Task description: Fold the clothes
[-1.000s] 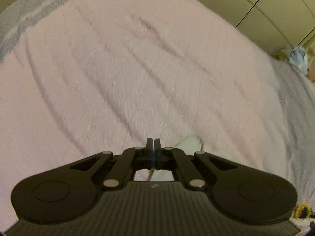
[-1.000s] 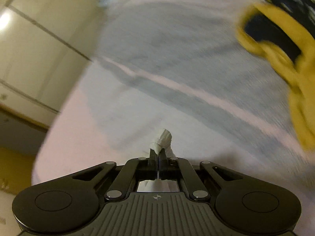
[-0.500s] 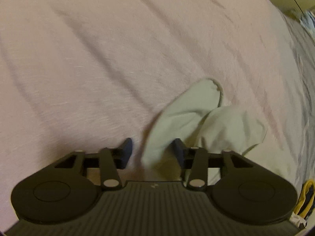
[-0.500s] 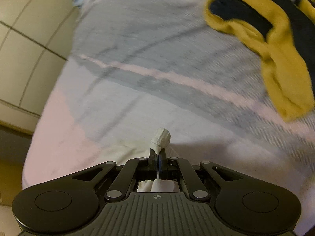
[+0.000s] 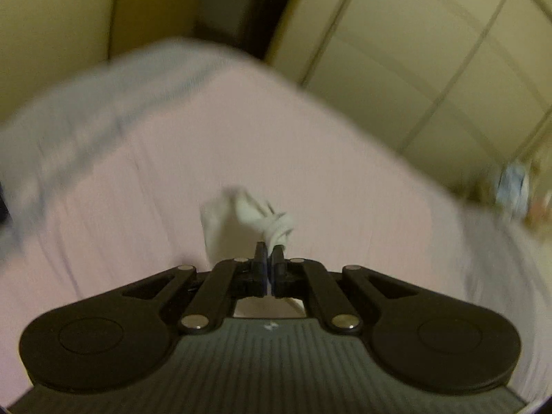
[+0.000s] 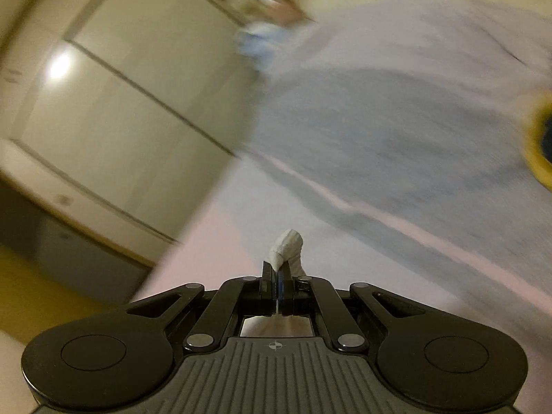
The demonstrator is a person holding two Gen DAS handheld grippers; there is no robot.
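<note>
**White garment pinched at two points, lifted over the bed**

White garment (image 5: 262,217) is the piece being folded. The left tool (image 5: 267,258) has just closed its jaws again after a brief opening, and cloth is now clamped between them: a bunched, twisted tuft stands up past the fingertips, and more pale fabric shows through the gap behind the jaws. The right tool (image 6: 277,272) is likewise clamped tight on the same pale cloth (image 6: 288,246), with a small rounded nub poking out above its tips and a strip of fabric visible beneath.

Beyond both tools lies the bed (image 5: 172,172), covered in a pink sheet, with a grey striped blanket (image 6: 379,131) across part of it. At the right edge of the right wrist view sits a yellow-trimmed dark garment (image 6: 538,145), well apart from the held piece. Pale cupboard doors (image 6: 120,103) stand behind the bed. Both views are blurred, so how the rest of the garment hangs cannot be told; most of it is hidden below the tools.

Judging by how it crumples, the cloth is light, thin and limp. It will sag between the two holds and give no resistance. Both tools hold only small tufts, so a sharp tug could pull one free. Corners or a hemmed edge would give the surest hold and keep the fold line straight once the piece is laid on the bed.
</note>
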